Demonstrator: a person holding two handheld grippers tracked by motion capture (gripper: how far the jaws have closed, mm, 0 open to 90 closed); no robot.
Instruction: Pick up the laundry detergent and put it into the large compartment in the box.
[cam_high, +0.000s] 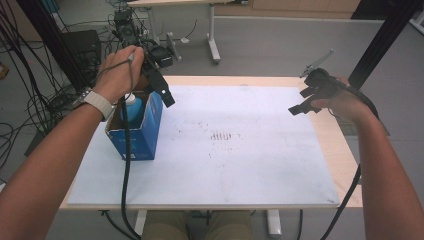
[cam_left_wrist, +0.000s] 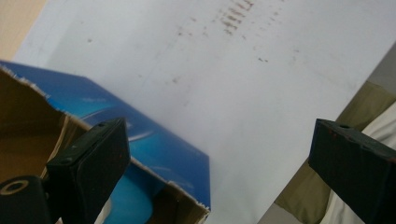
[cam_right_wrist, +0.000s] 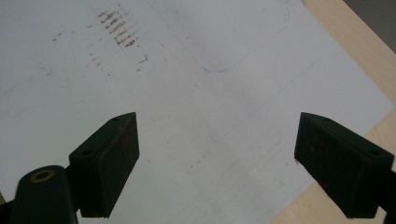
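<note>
Item 1: blue carton (cam_high: 135, 132), top flaps torn open, upright at the left side of the white mat (cam_high: 240, 165). Inside, a pale blue bottle (cam_high: 131, 106) with a white cap, standing upright; possibly 1 of several, since the carton's depth is shadowed. Placed near the left hand, presumably for easy unloading onto the bare mat.

Item 2: left gripper (cam_high: 165, 95), raised just above the carton's open top and tilted down toward it. Jaws spread wide, pinching nothing. In the left gripper view, left gripper (cam_left_wrist: 219, 163) with 1 jaw over the torn cardboard edge of the blue carton (cam_left_wrist: 140, 135), the other out over the mat. Held so, seemingly to descend on the bottle.

Item 3: right gripper (cam_high: 302, 102), well apart at the mat's right edge, off the surface. Jaws spread, empty; confirmed in the right gripper view, right gripper (cam_right_wrist: 217, 163) over bare mat with faint reddish smears (cam_right_wrist: 119, 30). Likely parked clear to leave the middle free.
</note>
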